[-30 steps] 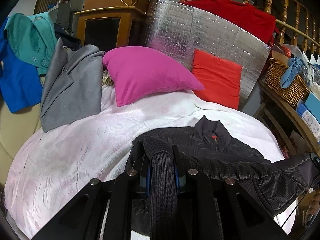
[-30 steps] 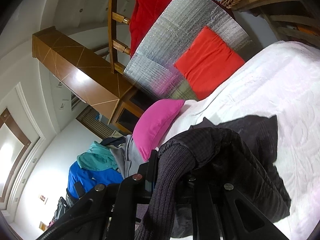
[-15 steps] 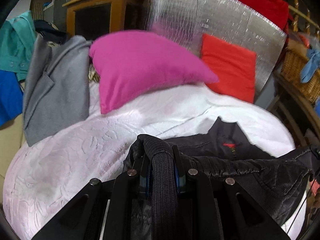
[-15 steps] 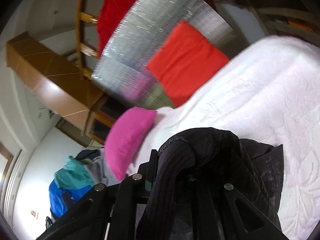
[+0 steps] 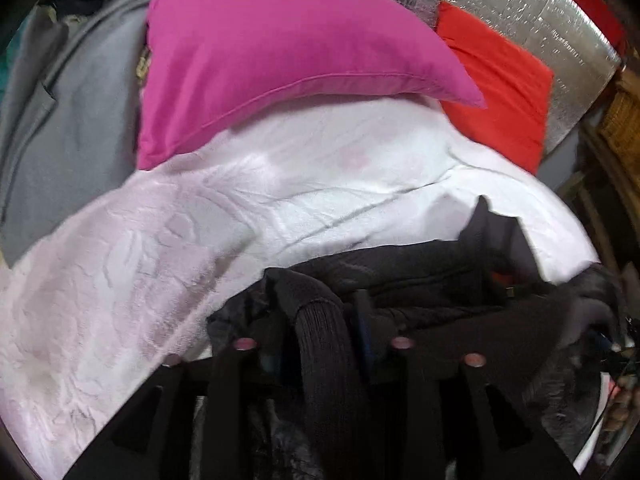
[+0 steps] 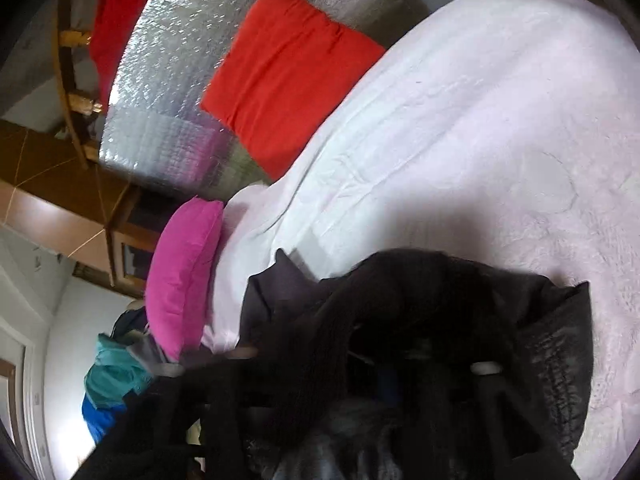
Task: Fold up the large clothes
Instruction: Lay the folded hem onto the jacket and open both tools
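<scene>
two views, both a bit smeared. left wrist first: the left gripper (image 5: 320, 344) sits low over the bed with the ribbed cuff (image 5: 324, 344) of the black jacket (image 5: 432, 276) draped through the gap between its fingers (image 5: 362, 332). the jaws have just been opening, and the cuff lies between them without looking squeezed, so i'd call them spread, though the blur makes that a bit of a guess. the rest of the jacket is bunched on the white bedspread (image 5: 168, 248) just ahead of the gripper, collar poking up on the right. behind it a magenta pillow (image 5: 280, 56) and a red cushion (image 5: 504, 84) lean on a silver foil panel (image 5: 520, 12), and a grey coat (image 5: 68, 96) hangs off to the left.

right wrist view: the right gripper (image 6: 360, 360) is mostly buried under the jacket (image 6: 440, 280), a knit sleeve (image 6: 320, 344) slung across it. its jaws have just been opening too and stand wide, the fabric loose between them. the jacket lies heaped on the bedspread (image 6: 500, 120), with the magenta pillow (image 6: 184, 276) left of it and the red cushion (image 6: 288, 76) further up against the foil panel (image 6: 180, 92).
</scene>
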`<state>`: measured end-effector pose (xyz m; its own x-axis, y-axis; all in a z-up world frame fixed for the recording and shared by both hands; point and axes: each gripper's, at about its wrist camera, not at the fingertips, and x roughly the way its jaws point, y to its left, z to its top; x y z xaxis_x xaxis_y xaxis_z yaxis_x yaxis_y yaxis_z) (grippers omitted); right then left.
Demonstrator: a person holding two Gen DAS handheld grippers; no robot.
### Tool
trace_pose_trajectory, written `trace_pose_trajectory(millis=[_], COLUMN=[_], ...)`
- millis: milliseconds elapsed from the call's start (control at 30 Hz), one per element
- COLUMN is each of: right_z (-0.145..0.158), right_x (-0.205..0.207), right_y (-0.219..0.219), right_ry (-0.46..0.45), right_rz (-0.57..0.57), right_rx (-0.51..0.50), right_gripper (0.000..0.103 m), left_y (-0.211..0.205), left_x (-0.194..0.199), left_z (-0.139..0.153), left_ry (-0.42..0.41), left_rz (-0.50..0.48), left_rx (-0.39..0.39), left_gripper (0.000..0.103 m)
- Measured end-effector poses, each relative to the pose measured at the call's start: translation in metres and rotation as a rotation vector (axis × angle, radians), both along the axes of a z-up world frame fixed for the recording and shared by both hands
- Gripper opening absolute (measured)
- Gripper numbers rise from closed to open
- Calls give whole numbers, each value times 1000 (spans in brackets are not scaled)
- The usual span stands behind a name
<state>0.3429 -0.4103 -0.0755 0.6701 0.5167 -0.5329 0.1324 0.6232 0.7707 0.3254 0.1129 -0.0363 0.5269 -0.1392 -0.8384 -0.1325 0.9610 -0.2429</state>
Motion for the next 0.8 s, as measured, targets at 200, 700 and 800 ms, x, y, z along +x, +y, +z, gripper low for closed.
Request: trace_pose_trajectory(millis=[200,700,800], right_z=[26,-4,-10], right_x=[-15,32,36], right_y=[-15,16,23], right_ry=[-72,69,124], right_rz=[-31,242,276], right_rx=[-9,-564,-649], right_gripper=[75,66,18], left_y=[34,-2,-11], left_x=[-15,16,25], left_z=[32,-17,-31], left_ry=[-153,-61,-10], left_rz=[91,-114,-125], left_rx=[-160,84,195], left_gripper=[79,79,26])
